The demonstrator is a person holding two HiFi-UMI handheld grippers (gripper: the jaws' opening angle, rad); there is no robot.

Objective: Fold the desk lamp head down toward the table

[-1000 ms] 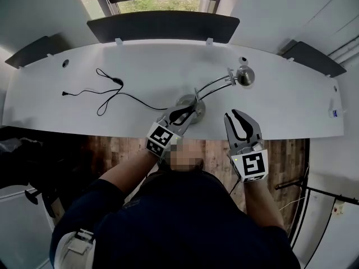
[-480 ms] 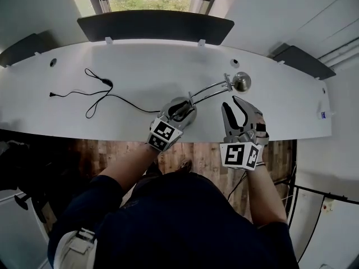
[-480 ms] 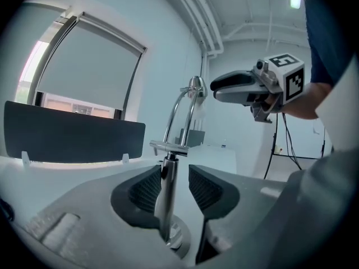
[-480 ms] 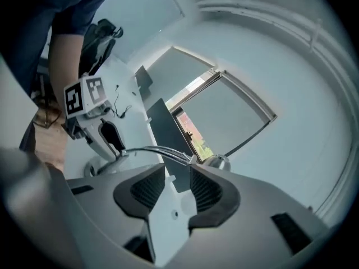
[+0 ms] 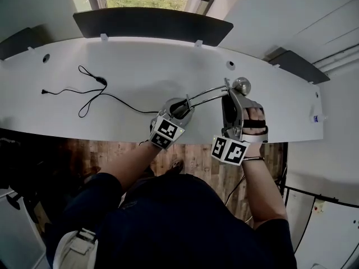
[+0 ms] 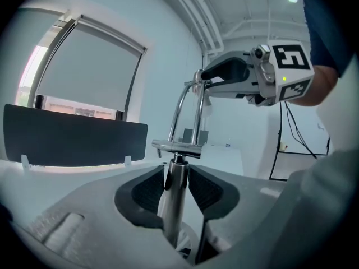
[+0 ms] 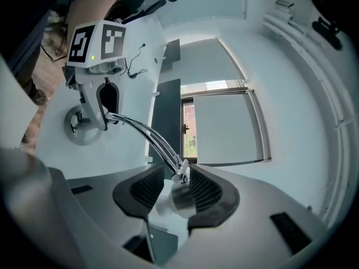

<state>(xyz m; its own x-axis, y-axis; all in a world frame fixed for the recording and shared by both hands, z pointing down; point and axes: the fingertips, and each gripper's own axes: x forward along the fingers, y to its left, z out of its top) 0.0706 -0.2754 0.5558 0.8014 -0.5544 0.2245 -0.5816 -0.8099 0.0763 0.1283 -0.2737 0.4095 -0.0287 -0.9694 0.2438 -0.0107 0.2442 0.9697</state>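
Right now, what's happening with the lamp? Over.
Left gripper open round post. Right gripper opening, head between fingers. Head not down yet. Cord clear.

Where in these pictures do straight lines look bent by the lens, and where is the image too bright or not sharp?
Head view: the desk bows, and the window is the brightest patch. Left gripper view: dark rounded corners; the roller blind curves. Right gripper view: wall lines bend strongly; the lamp head near the lens is soft.
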